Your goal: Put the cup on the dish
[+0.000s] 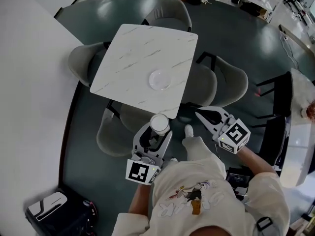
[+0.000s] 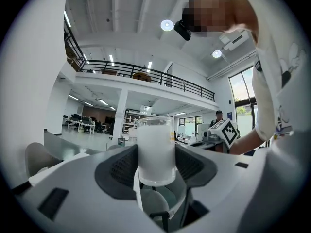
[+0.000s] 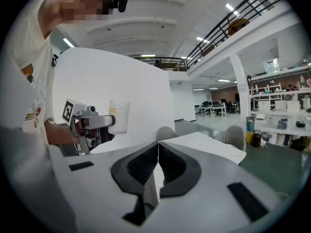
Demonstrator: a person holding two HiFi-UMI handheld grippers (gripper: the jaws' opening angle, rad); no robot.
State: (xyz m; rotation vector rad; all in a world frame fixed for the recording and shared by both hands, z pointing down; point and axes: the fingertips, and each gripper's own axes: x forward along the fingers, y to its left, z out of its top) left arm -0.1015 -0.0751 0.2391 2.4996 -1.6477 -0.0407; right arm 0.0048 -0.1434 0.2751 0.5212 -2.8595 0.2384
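A frosted white cup (image 1: pixel 159 124) stands upright between the jaws of my left gripper (image 1: pixel 158 130), which is shut on it just short of the near table edge. The left gripper view shows the cup (image 2: pixel 156 149) pressed by both dark pads. A clear glass dish (image 1: pixel 160 79) lies on the white marble table (image 1: pixel 128 58), toward its near right part. My right gripper (image 1: pixel 203 117) hangs to the right of the cup, off the table, its jaws shut with nothing between them. In the right gripper view the cup (image 3: pixel 119 116) shows at the left, and that gripper (image 3: pixel 158 154) has its pads touching.
Several grey chairs ring the table, one (image 1: pixel 110 132) tucked under the near edge and one (image 1: pixel 229 85) at the right. A black and white device (image 1: pixel 59 210) sits on the floor at the lower left. A white counter edge (image 1: pixel 300 132) runs along the right.
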